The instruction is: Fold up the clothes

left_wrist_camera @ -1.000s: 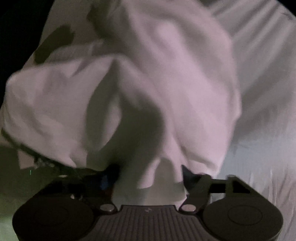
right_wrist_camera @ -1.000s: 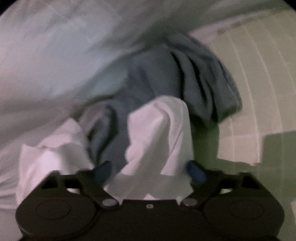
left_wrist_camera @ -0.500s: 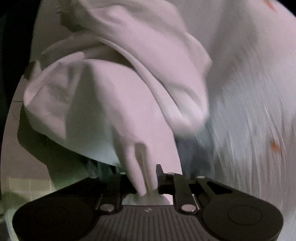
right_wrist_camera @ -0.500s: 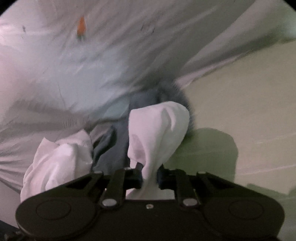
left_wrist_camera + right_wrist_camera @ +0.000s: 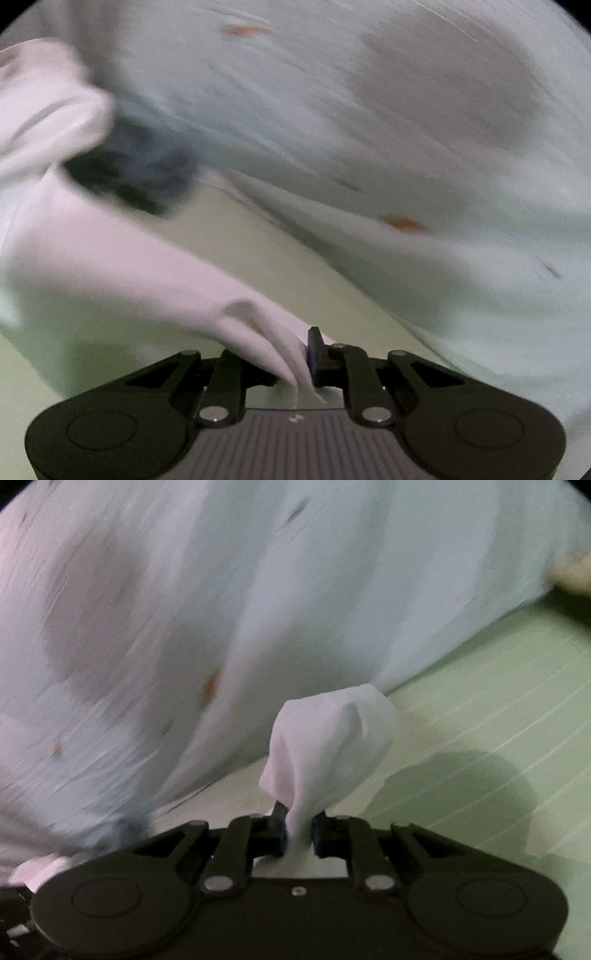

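Left gripper (image 5: 295, 363) and right gripper (image 5: 298, 829) pinch white garment (image 5: 328, 738).

Left tool (image 5: 295, 363) pinches the white garment (image 5: 122, 266) taut.

- White garment (image 5: 110, 266) showing plain.
- Pale sheet (image 5: 295, 590) bearing scattered orange flecks.
- Green surface (image 5: 498, 709) carrying thin pale lines.
- Dark blue cloth (image 5: 140, 166) lying blurred.

We see the sheet (image 5: 258, 602) hanging behind the garment (image 5: 332, 738); floor (image 5: 491, 731) to the garment's right and below it. Another cloth (image 5: 136, 162) sits behind the garment (image 5: 110, 258), against the sheet (image 5: 369, 129).
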`<action>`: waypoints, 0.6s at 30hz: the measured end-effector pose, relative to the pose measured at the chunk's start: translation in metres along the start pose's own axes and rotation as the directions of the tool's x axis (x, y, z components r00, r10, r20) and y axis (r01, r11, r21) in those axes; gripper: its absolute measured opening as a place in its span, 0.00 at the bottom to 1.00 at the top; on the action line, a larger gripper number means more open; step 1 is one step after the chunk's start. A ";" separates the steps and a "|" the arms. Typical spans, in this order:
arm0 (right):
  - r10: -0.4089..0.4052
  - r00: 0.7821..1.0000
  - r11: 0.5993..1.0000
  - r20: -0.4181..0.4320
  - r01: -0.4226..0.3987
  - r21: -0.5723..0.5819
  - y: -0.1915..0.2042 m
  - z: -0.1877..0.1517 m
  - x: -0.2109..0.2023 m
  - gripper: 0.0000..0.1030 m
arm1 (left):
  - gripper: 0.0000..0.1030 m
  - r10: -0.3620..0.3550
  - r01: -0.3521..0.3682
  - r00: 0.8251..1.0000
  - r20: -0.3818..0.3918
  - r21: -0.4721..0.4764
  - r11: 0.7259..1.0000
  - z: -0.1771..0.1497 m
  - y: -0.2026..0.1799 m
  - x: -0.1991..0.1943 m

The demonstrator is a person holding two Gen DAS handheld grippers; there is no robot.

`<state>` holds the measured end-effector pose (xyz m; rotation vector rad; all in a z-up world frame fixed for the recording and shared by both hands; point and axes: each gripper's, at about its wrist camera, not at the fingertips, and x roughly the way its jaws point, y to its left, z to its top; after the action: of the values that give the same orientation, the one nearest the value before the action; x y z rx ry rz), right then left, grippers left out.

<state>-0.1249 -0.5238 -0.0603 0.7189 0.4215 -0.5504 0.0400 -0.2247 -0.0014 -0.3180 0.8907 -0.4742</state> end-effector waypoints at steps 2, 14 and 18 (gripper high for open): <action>-0.085 0.993 0.996 0.079 0.083 0.024 -0.051 0.031 -0.026 0.13 | 0.19 -0.113 0.123 0.984 -0.140 0.063 0.990 -0.034 -0.050 0.022; -0.403 0.915 0.912 0.014 0.400 0.088 -0.232 0.087 -0.052 0.38 | 0.51 -0.140 0.193 0.935 -0.327 0.133 0.972 -0.132 -0.102 0.024; -0.437 0.899 0.896 -0.043 0.439 0.075 -0.235 0.073 -0.038 0.64 | 0.67 0.009 0.014 0.990 -0.141 0.165 0.986 -0.102 -0.056 0.004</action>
<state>-0.2838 -0.7094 -0.1075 0.7126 0.5927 -0.9910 -0.0544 -0.2818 -0.0386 -0.1343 0.9817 -0.5747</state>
